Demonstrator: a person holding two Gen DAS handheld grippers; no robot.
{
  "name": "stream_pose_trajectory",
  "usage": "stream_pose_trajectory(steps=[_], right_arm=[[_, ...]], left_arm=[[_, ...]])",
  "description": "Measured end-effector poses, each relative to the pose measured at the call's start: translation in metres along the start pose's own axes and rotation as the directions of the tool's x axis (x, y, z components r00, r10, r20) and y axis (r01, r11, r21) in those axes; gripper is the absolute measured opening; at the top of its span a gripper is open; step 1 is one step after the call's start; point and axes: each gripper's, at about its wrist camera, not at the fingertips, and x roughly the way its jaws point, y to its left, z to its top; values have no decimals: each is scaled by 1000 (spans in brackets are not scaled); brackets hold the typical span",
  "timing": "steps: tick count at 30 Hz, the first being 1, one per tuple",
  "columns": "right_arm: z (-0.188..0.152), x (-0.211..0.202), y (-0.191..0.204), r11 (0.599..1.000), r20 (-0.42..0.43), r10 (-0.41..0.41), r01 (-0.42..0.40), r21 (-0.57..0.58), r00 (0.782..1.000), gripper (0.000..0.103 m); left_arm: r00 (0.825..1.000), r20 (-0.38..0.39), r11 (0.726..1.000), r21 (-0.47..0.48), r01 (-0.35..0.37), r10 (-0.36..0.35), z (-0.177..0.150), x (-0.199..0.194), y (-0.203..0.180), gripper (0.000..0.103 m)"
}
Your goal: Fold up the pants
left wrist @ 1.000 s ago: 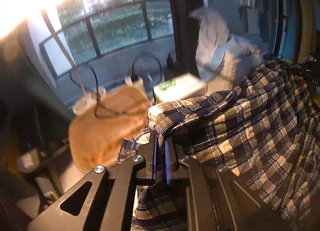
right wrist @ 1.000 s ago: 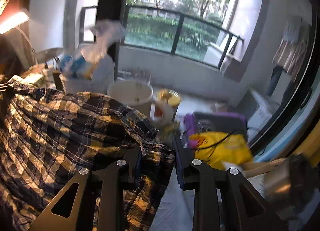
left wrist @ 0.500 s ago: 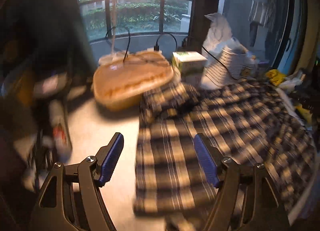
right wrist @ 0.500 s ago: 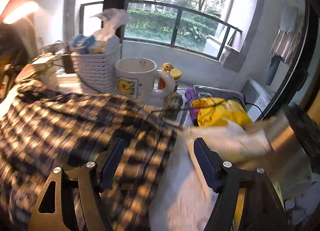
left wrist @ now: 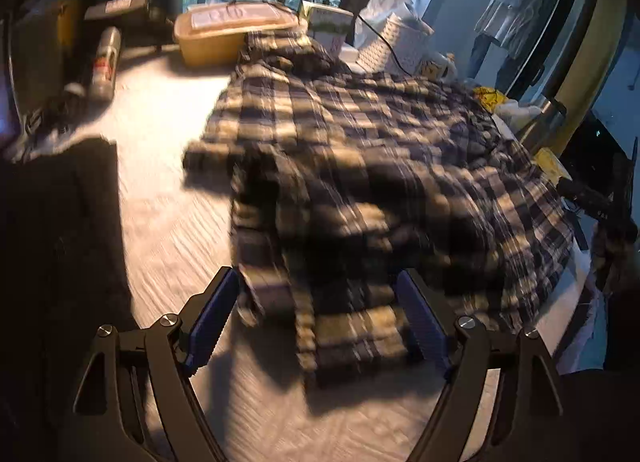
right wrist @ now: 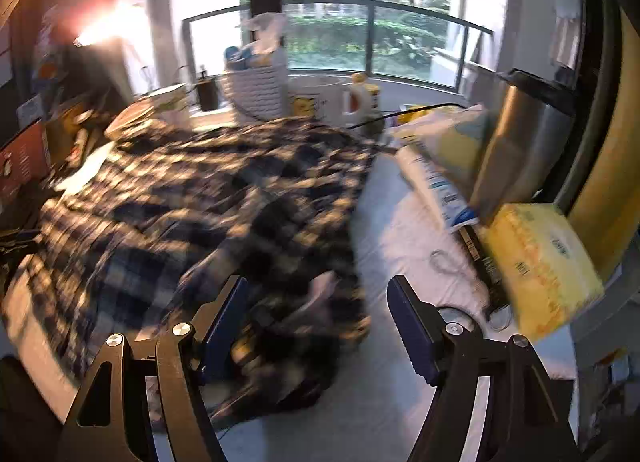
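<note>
Pants: the plaid pants [left wrist: 380,166] are being seen lying spread and rumpled on the pale table [left wrist: 160,198], with one folded-over edge nearest the left wrist camera; in the right wrist view the same pants [right wrist: 208,198] are covering the left and middle of the table [right wrist: 396,230].

Left gripper: the left gripper [left wrist: 316,318] is being held above the near edge of the pants, jaws wide apart and opening further; cloth is being seen between the blue pads [left wrist: 208,322], but no pad is pressing on it.

Right gripper: the right gripper [right wrist: 316,322] is being held over the near right corner of the pants, jaws standing wide apart; a bunched dark fold is lying between the pads [right wrist: 412,334], apparently untouched, though blur is making contact at the left pad hard to judge.

Behind pants, left view: a tan tub [left wrist: 236,34] is being seen just beside the far edge of the cloth, with a small green-and-white box [left wrist: 326,22] and a white woven basket [left wrist: 396,46] to its right.

Left edge of table: a spray can [left wrist: 105,62] is lying on its side, well apart from the pants.

Behind pants, right view: the white woven basket [right wrist: 260,90], a white mug [right wrist: 320,98] and a small bottle [right wrist: 360,98] are standing in a row before the window.

Right of pants: a steel flask [right wrist: 520,142] is standing upright, with a yellow tissue pack [right wrist: 540,262] near it and a white packet [right wrist: 440,182] leaning against it.

Image quality: both views are being smeared by motion.
</note>
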Motion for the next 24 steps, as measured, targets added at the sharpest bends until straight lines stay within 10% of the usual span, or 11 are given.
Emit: stream_pose_trajectory(steps=[4, 6, 8, 11, 20, 24], right_arm=[[-17, 13, 21, 999, -45, 13, -15, -48, 999, 71], [-24, 19, 25, 998, -54, -26, 23, -65, 998, 46], [-28, 23, 27, 997, -64, -60, 56, -52, 996, 19], [-24, 10, 29, 996, -26, -87, 87, -26, 996, 15], [-5, -73, 28, 974, 142, -223, 227, -7, 964, 14], [-15, -82, 24, 967, 136, -254, 255, 10, 958, 14]], left_arm=[[999, 6, 997, 65, -33, 33, -9, 2, -17, 81], [997, 13, 991, 112, -71, 70, -14, 8, -24, 80], [991, 27, 979, 151, -134, 131, -15, 11, -31, 51], [993, 1, 984, 135, -118, 119, -12, 8, -26, 11], [1000, 9, 993, 120, -23, 22, -19, -52, -38, 9], [994, -111, 997, 81, 17, -8, -39, -51, -34, 9]])
